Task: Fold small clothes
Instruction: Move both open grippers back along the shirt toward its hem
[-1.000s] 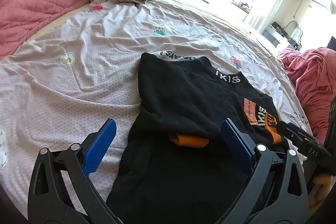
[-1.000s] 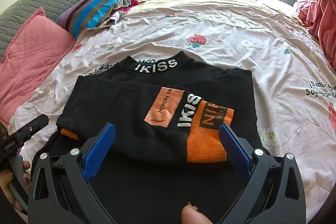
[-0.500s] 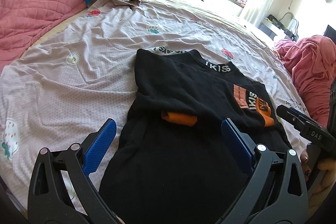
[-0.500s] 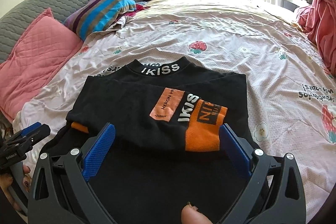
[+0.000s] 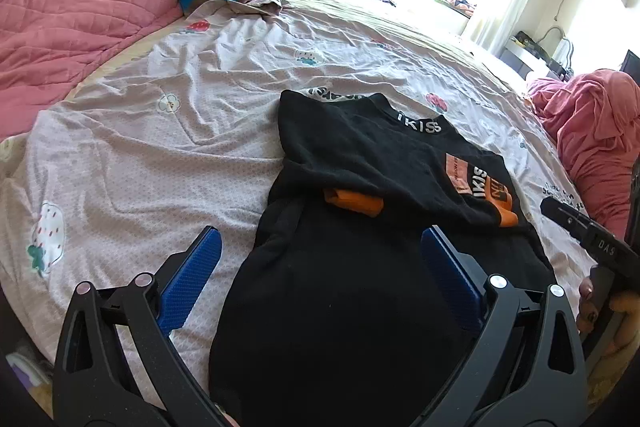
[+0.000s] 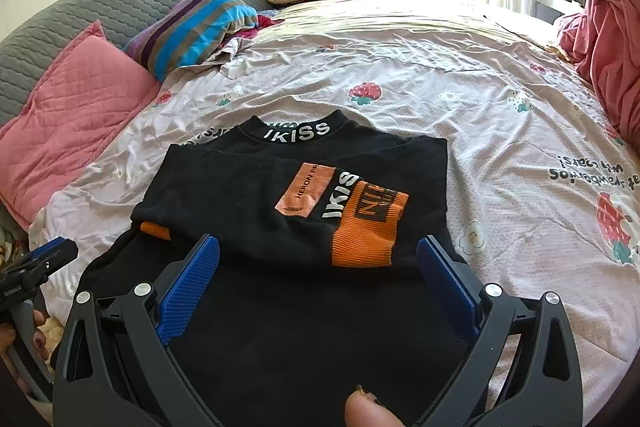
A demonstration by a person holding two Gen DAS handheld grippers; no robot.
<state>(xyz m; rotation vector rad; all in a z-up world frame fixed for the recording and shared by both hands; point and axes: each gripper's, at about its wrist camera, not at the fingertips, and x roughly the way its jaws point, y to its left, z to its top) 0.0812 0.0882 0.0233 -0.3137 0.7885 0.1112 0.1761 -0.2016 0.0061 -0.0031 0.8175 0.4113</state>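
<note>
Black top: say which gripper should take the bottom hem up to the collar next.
Probably either, best both. The left gripper and right gripper both hang open over the lower half of the black top, whose sleeves are folded across. The right sits more centred; the left straddles the top's left edge.

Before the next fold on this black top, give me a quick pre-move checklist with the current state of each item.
1. Left gripper open, empty: ok.
2. Right gripper open, empty: ok.
3. Both sleeves folded across black top, orange cuff on top: ok.
4. Bottom hem lies flat: cannot tell, out of frame.
5. Collar flat on bedsheet: ok.
6. Sheet beyond collar free of other clothes: ok.
</note>
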